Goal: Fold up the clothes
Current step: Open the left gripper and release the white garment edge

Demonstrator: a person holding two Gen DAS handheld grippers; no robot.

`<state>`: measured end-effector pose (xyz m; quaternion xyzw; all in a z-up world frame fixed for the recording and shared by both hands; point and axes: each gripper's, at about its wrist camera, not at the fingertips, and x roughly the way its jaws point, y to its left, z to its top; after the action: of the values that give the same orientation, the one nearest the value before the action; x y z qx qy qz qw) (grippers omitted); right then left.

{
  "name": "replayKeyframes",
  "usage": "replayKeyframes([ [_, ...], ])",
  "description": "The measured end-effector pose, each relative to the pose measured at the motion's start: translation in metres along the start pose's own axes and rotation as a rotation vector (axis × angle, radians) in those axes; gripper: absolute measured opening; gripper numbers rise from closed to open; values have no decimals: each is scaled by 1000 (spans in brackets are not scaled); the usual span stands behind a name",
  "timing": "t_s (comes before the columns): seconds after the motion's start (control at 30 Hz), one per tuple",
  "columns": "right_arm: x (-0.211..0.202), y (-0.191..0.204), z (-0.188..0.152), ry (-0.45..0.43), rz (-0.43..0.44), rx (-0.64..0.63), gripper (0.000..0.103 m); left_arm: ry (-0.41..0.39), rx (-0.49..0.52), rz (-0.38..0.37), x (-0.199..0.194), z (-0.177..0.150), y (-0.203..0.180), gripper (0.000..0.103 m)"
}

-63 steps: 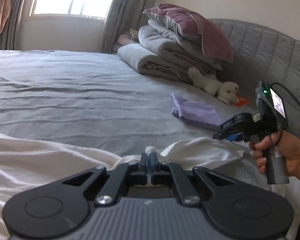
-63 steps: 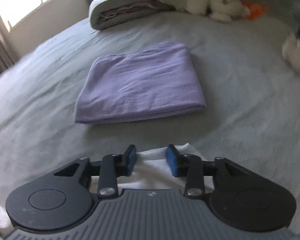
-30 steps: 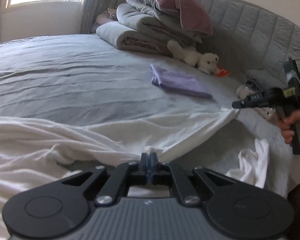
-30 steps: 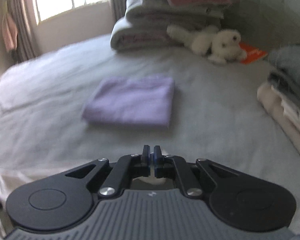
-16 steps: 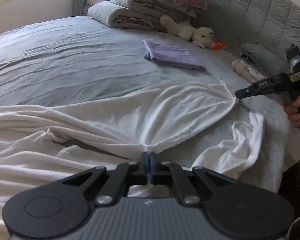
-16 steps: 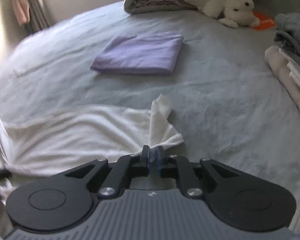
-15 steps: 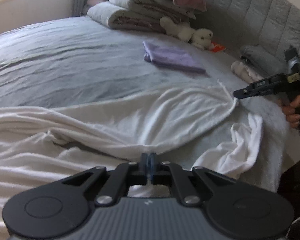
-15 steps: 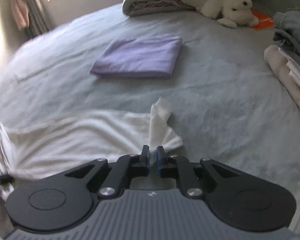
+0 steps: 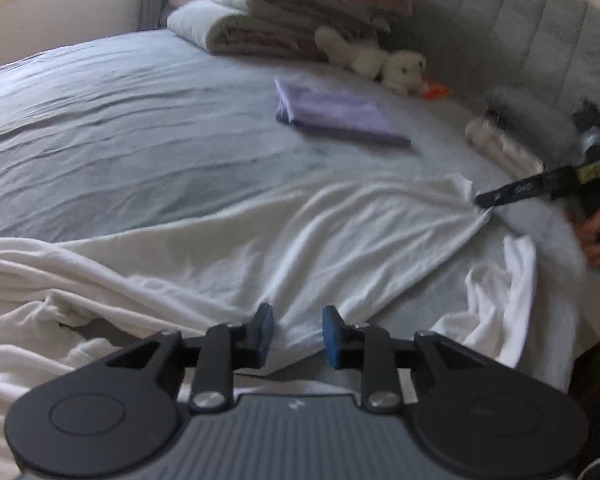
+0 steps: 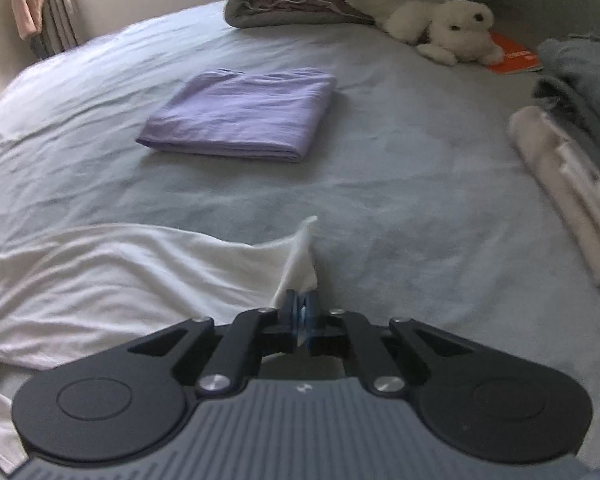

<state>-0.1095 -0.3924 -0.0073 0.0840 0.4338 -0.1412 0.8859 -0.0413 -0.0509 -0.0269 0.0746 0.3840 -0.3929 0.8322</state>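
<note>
A white garment point(image 9: 340, 232) lies spread and creased across the grey bed point(image 9: 120, 120). My left gripper point(image 9: 297, 334) hovers low over its near edge. Its jaws are opening; the cloth lies between the blue pads point(image 9: 265, 332) without being pressed. My right gripper point(image 10: 300, 316) is shut on the garment's far corner point(image 10: 300, 256), which stands up in a small peak. In the left wrist view the right gripper point(image 9: 482, 201) reaches in from the right, held by a hand point(image 9: 598, 232). A folded purple cloth point(image 10: 244, 116) lies farther up the bed.
A white plush toy point(image 10: 448, 28) and an orange booklet point(image 10: 516, 58) lie by stacked bedding point(image 9: 268, 20) at the padded headboard point(image 9: 500, 28). Folded clothes point(image 10: 568, 184) sit along the right edge. More white fabric point(image 9: 500, 300) hangs off the bed's near right side.
My left gripper's jaws have parted and released the white garment's edge. The garment has sunk flatter onto the bed. The right gripper still pinches the corner, a little lower.
</note>
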Motion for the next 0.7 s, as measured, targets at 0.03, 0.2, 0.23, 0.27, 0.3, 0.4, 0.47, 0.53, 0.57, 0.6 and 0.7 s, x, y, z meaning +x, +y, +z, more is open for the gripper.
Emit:
replayKeyframes([
  [0.03, -1, -2, -2, 17, -9, -10, 3, 12, 10, -2, -1, 1, -1, 28],
  [0.2, -4, -14, -3, 47, 8, 20, 14, 38, 4, -39, -5, 5, 4, 29],
  [0.23, -5, -18, -1, 40, 22, 49, 16, 29, -7, -34, -6, 7, 6, 31],
  [0.27, -6, -23, 2, 23, 40, 85, 18, 13, -14, -21, -6, 10, 8, 32],
  [0.3, -4, -26, 4, 3, 61, 117, 22, -7, -20, -5, -8, 13, 9, 37],
  [0.4, 7, -32, 12, -43, 110, 188, 33, -70, -42, 56, -10, 21, 16, 43],
  [0.47, 17, -32, 16, -63, 124, 214, 33, -98, -71, 107, -11, 24, 25, 45],
  [0.53, 23, -29, 20, -82, 130, 201, 33, -126, -102, 160, -11, 27, 34, 48],
  [0.57, 26, -25, 20, -90, 125, 182, 33, -136, -126, 190, -12, 28, 40, 49],
  [0.6, 28, -21, 20, -96, 118, 161, 35, -147, -151, 221, -12, 28, 47, 50],
  [0.7, 30, -8, 17, -126, 87, 60, 7, -175, -236, 319, -15, 27, 68, 50],
])
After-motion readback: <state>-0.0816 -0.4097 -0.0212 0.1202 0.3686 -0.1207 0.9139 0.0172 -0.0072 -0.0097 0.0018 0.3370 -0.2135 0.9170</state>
